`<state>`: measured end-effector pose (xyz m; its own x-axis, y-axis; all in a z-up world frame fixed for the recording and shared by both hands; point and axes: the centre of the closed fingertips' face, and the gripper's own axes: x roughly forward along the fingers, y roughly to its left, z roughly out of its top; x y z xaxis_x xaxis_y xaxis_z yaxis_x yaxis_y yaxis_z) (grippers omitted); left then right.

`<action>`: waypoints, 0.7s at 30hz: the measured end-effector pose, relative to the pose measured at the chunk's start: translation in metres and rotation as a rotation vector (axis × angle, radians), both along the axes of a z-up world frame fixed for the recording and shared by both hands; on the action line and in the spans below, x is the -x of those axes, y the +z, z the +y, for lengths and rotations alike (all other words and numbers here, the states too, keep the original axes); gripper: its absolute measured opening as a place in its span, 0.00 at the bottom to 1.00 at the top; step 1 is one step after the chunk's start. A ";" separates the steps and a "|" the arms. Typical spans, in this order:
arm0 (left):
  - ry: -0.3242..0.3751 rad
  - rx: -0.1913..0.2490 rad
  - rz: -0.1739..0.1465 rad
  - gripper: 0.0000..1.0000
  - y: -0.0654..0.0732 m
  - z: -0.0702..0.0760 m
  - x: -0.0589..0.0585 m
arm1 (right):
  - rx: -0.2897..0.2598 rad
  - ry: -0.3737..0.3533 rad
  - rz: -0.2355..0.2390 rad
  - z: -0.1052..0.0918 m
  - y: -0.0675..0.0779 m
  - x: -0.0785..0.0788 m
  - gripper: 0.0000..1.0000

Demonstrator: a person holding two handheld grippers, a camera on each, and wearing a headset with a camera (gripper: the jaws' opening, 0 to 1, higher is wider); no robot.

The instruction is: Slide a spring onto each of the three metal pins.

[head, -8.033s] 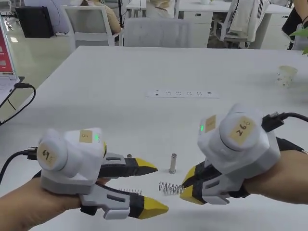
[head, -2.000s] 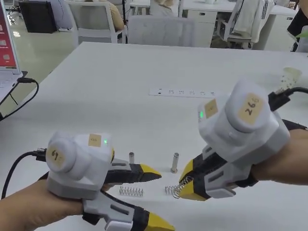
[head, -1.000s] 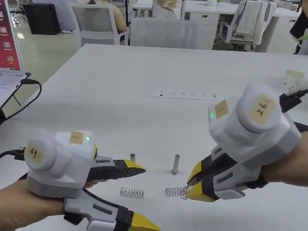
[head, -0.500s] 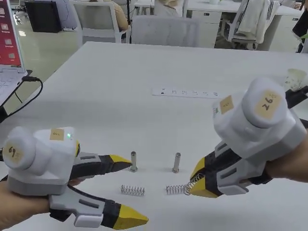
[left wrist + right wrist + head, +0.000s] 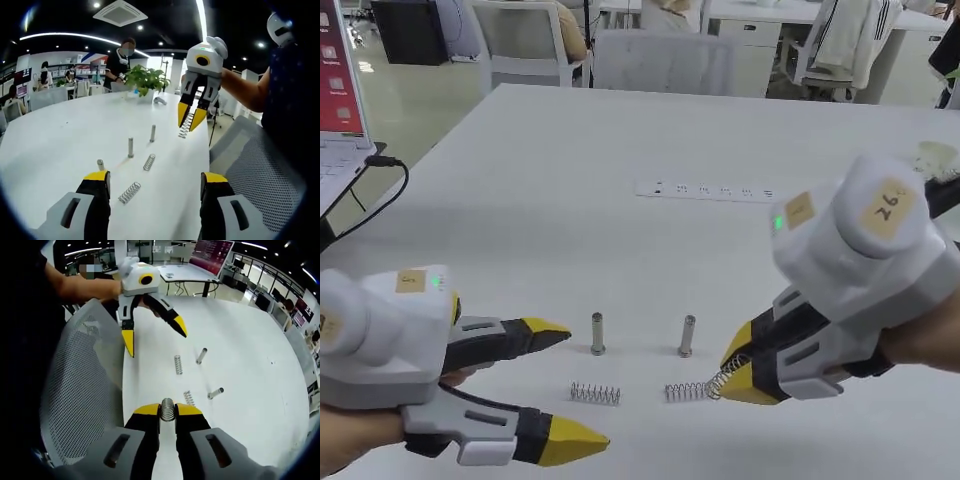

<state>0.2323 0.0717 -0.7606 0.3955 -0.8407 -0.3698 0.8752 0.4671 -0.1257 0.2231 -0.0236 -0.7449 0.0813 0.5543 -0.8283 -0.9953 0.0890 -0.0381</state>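
we were starting on the first pin: right gripper clamped a spring, left gripper gaped empty; next, we'd upend it over that pin.

Worktop: white, smooth, matt. Pins: grey metal, dull sheen. Spring & held spring: thin shiny wire. Left gripper, right gripper: white plastic bodies, slight gloss; fingers black plastic w/ yellow tips, matt. Chair: grey mesh cloth.

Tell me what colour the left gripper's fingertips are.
Yellow fingertips on the left gripper; clearest in the head view.
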 end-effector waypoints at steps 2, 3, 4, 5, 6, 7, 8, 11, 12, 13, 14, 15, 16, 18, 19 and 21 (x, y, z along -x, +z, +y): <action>0.009 0.001 -0.001 0.69 0.000 0.002 -0.001 | 0.001 -0.001 0.000 -0.001 0.000 0.000 0.09; 0.013 -0.001 -0.003 0.70 -0.001 0.003 -0.002 | 0.000 -0.002 -0.001 -0.001 0.001 0.000 0.09; 0.016 -0.006 -0.003 0.70 -0.002 0.003 -0.002 | 0.001 -0.003 -0.001 -0.002 0.001 0.000 0.09; 0.018 -0.009 -0.004 0.70 -0.002 0.004 -0.002 | 0.001 -0.005 -0.002 -0.003 0.001 -0.001 0.09; 0.021 -0.008 -0.003 0.70 -0.003 0.004 -0.003 | 0.001 -0.006 -0.001 -0.003 0.001 -0.001 0.09; 0.023 -0.004 -0.001 0.70 -0.003 0.004 -0.003 | 0.002 -0.008 -0.002 -0.004 0.001 -0.001 0.09; 0.025 -0.005 -0.001 0.70 -0.003 0.005 -0.004 | 0.002 -0.009 -0.002 -0.005 0.001 -0.002 0.09; 0.028 -0.010 -0.004 0.70 -0.004 0.005 -0.004 | 0.007 -0.012 -0.003 -0.007 0.000 -0.002 0.09; 0.029 -0.010 -0.004 0.70 -0.004 0.004 -0.005 | 0.008 -0.013 -0.003 -0.008 0.000 -0.002 0.09; 0.029 -0.010 -0.005 0.70 -0.004 0.004 -0.005 | 0.009 -0.015 -0.003 -0.009 0.001 -0.003 0.09; 0.029 -0.011 -0.005 0.70 -0.004 0.004 -0.006 | 0.010 -0.017 -0.003 -0.010 0.001 -0.003 0.09; 0.029 -0.012 -0.006 0.70 -0.005 0.004 -0.006 | 0.012 -0.019 -0.003 -0.011 0.001 -0.003 0.09; 0.028 -0.013 -0.007 0.70 -0.005 0.003 -0.006 | 0.013 -0.020 -0.003 -0.012 0.001 -0.003 0.09; 0.027 -0.015 -0.006 0.70 -0.005 0.003 -0.007 | 0.015 -0.024 -0.004 -0.014 0.001 -0.004 0.09; 0.026 -0.016 -0.007 0.70 -0.006 0.003 -0.007 | 0.016 -0.026 -0.004 -0.015 0.001 -0.004 0.09; 0.025 -0.015 -0.006 0.70 -0.006 0.002 -0.007 | 0.017 -0.031 -0.006 -0.018 0.002 -0.005 0.09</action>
